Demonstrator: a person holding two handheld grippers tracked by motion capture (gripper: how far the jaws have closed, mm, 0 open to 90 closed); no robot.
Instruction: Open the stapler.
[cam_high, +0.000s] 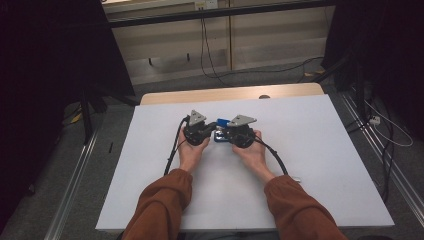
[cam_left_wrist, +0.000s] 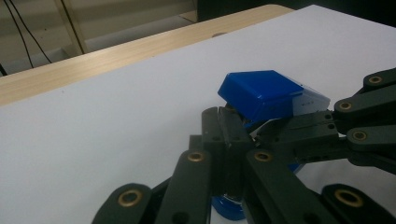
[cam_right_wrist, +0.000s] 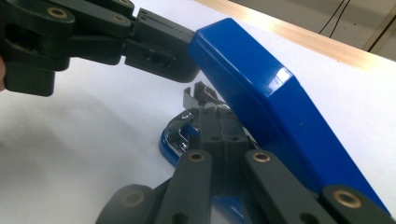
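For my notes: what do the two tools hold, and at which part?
Both are closed on the blue stapler: the right tool on metal under its raised top, the left tool near the top's end.

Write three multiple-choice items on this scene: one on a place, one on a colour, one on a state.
1. Where is the stapler?
A. between the two grippers on the white table
B. at the table's far right corner
C. on the floor

2. What colour is the stapler's top cover?
A. red
B. blue
C. yellow

3. How does the top cover stand?
A. flat on the base
B. detached, lying apart
C. raised above the base

Key: 1 A, it lies between the left gripper and right gripper. 2 B, the cover is glossy blue. 3 C, the right gripper view shows a gap with metal parts under it.
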